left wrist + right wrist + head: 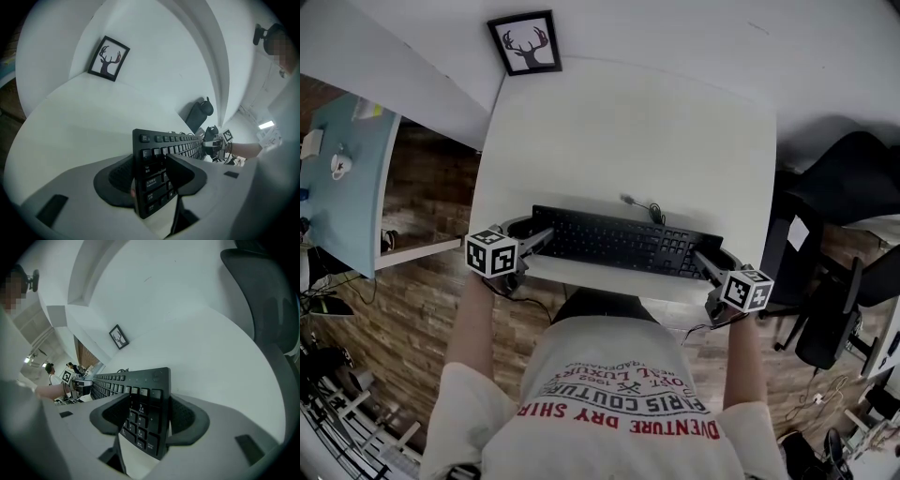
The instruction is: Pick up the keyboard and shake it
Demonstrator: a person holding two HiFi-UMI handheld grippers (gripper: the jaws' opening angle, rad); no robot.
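At table edge, tilted down, L gripper clamps keyboard, R gripper straddles, unclamped.

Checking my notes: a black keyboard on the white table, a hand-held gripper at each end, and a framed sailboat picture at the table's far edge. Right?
One detail is wrong. The framed picture shows an antlered deer head, not a sailboat, as the left gripper view makes clear. The rest stands: the black keyboard is on the white table, with the left hand-held gripper and right hand-held gripper at its ends.
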